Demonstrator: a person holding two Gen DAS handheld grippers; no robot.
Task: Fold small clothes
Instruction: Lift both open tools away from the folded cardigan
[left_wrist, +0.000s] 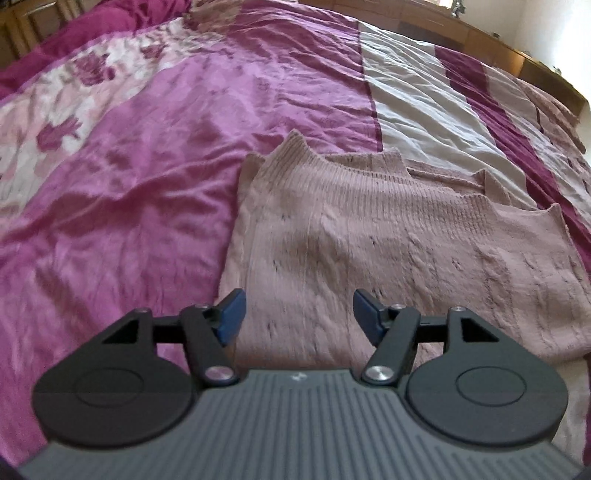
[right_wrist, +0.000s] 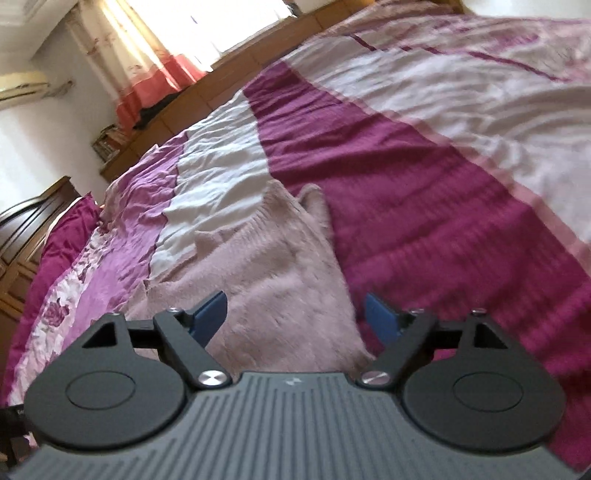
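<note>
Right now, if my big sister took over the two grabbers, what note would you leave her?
Left gripper: open, holding nothing, above the near part of the pink sweater.
Right gripper: open, holding nothing, above the sweater's right side.
The sweater lies on the bedspread, across its pink, white and dark red stripes. In the left view it already looks doubled over, with ribbed edges stacked at the far end.
Done: probably a first fold, with layers showing.
Left: likely grab an edge, fold it smaller and smooth it flat. The right view is blurry, so check the edges before you pinch.
</note>
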